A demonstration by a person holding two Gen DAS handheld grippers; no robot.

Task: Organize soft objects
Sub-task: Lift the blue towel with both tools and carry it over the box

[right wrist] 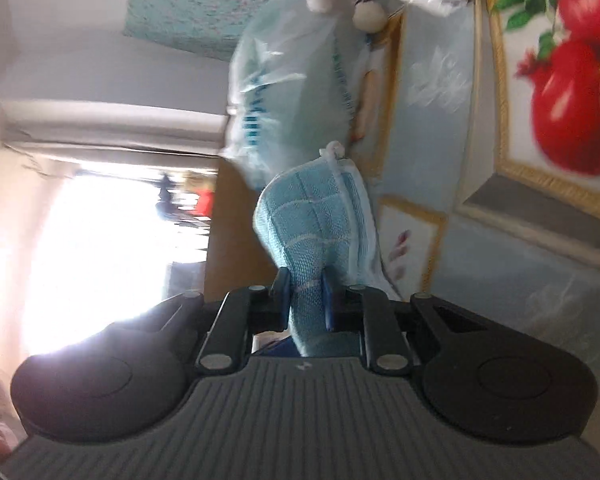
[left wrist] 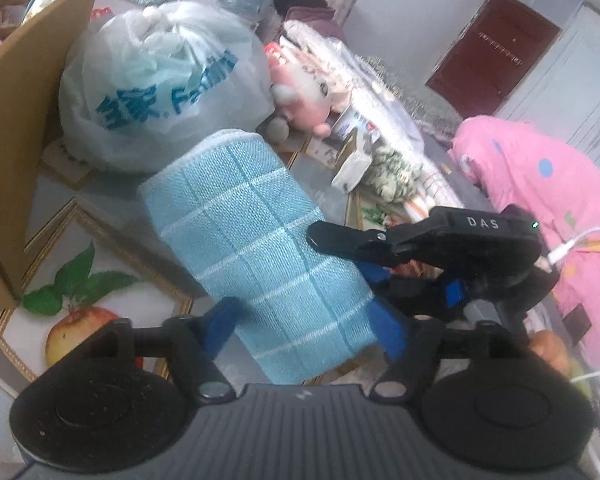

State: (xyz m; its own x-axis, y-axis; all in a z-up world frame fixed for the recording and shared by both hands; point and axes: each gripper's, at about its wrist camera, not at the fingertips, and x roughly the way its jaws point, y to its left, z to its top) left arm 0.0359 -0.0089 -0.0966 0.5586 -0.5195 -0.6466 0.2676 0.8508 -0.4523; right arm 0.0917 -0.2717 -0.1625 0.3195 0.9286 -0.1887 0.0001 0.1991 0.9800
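Observation:
A light blue checked cloth (left wrist: 260,248), folded into a long band, hangs above the table. My left gripper (left wrist: 304,328) has its blue fingers on either side of the cloth's near end and is shut on it. My right gripper (left wrist: 384,248) reaches in from the right in the left wrist view and grips the cloth's right edge. In the right wrist view the same cloth (right wrist: 312,232) is pinched between my right gripper's (right wrist: 304,300) blue fingers. A pink plush toy (left wrist: 304,96) lies further back.
A tied white plastic bag with blue lettering (left wrist: 160,88) sits behind the cloth, next to a cardboard box (left wrist: 16,128) at the left. The table has a fruit-print cover (left wrist: 80,320). Clutter and packets (left wrist: 380,152) lie at the right, by a person in pink (left wrist: 540,184).

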